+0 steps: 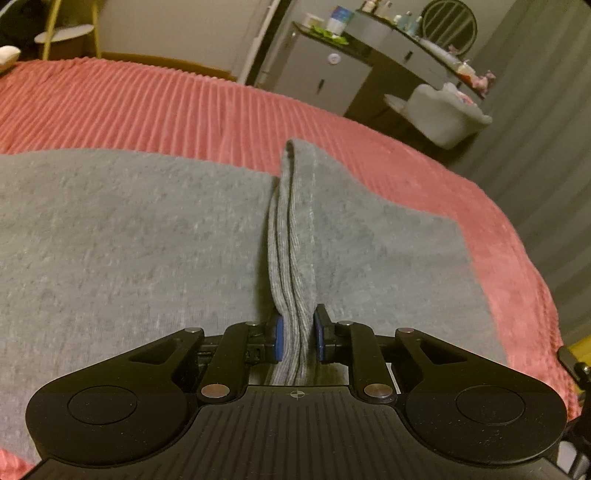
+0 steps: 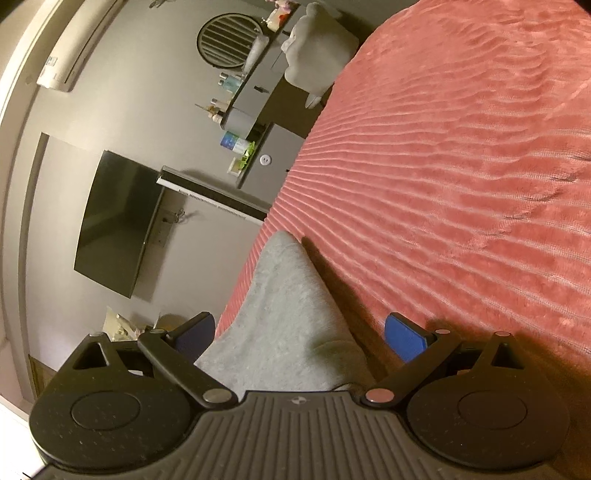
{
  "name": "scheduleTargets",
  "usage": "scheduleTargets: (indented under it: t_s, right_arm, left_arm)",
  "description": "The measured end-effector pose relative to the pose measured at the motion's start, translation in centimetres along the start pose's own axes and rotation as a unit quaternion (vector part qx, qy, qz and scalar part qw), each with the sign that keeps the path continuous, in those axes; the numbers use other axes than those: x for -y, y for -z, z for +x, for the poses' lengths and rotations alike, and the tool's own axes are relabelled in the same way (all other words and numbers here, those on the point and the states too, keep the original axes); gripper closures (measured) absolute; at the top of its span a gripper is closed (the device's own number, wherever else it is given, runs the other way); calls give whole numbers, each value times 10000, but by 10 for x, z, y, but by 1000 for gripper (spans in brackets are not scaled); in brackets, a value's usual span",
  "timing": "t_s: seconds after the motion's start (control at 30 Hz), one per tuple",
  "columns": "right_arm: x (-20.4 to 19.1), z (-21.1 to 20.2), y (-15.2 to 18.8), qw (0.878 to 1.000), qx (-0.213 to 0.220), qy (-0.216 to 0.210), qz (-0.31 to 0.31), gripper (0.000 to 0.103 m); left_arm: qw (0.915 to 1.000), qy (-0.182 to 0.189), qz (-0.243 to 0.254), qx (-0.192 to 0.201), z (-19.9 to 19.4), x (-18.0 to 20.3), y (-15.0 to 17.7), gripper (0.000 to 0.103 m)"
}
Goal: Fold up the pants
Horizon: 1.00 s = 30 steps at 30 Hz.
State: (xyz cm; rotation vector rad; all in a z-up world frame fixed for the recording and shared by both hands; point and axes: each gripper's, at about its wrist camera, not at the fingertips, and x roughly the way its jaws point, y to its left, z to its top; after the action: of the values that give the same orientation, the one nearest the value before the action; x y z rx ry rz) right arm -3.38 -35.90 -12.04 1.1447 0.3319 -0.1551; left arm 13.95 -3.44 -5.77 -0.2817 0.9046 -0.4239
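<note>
Grey pants (image 1: 129, 236) lie spread across a red ribbed bedspread (image 1: 147, 107). My left gripper (image 1: 298, 332) is shut on a ribbed band of the pants, several layers thick, which rises in a ridge (image 1: 295, 221) straight ahead of the blue pads (image 1: 279, 338). In the right wrist view, rolled sideways, a grey part of the pants (image 2: 284, 314) lies between the spread fingers of my right gripper (image 2: 301, 336). That gripper is open, and its blue pads (image 2: 404, 336) stand apart from the cloth.
The bed's edge curves off at the right (image 1: 517, 236). Beyond it stand a grey dresser (image 1: 325, 70) with bottles and small items, a round mirror (image 1: 448, 18) and a pale cushioned chair (image 1: 443, 110). A dark wall screen (image 2: 114, 221) hangs opposite.
</note>
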Motion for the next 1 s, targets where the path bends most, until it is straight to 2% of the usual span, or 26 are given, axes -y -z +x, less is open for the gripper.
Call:
scheduleTargets:
  t_s: [0.2,0.37,0.43,0.5,0.57,0.67,0.73,0.8,0.87,0.93,1.0]
  right_arm:
    - [1,4,-1,9999,-81,84,47,4]
    - [0,6,-2,9998,-130,124,3,4]
    - [-1,6,-1,9998,-156,131,-11,4]
    - [-2,8,-1,9997,-206,153,-21,4]
    - [-2,10,-1,9995,-257,158,-33,4]
    - [-3,9,0,9991,-401,163,15,4]
    - [-6,6,2,9981,-583,169,102,4]
    - [-14,2,7,9968,-787,144,84,4]
    - [-19,2,17,9940,-1075,-40,202,4]
    - [-25,10,27,9906,-1334,-179,241,4]
    - [-31,17,31,9905,-1352,-169,162,4]
  left_arm:
    - [9997,71,72,225,-11,4,2,85]
    - [9963,-174,493,680,-34,7,3,85]
    - [9961,-367,560,566,-32,0,4,82]
    - [9980,-401,432,226,-25,-11,7,76]
    - [9972,-599,406,192,-24,-17,12,74]
    - [9983,-493,163,260,-34,-21,18,65]
    - [9977,-494,125,441,-44,-17,21,54]
    - [9954,-545,255,750,-55,-7,27,52]
    - [9944,-426,264,928,-61,2,33,49]
    - [9951,-160,149,964,-58,8,38,45]
    - [9967,18,6,817,-48,12,46,44]
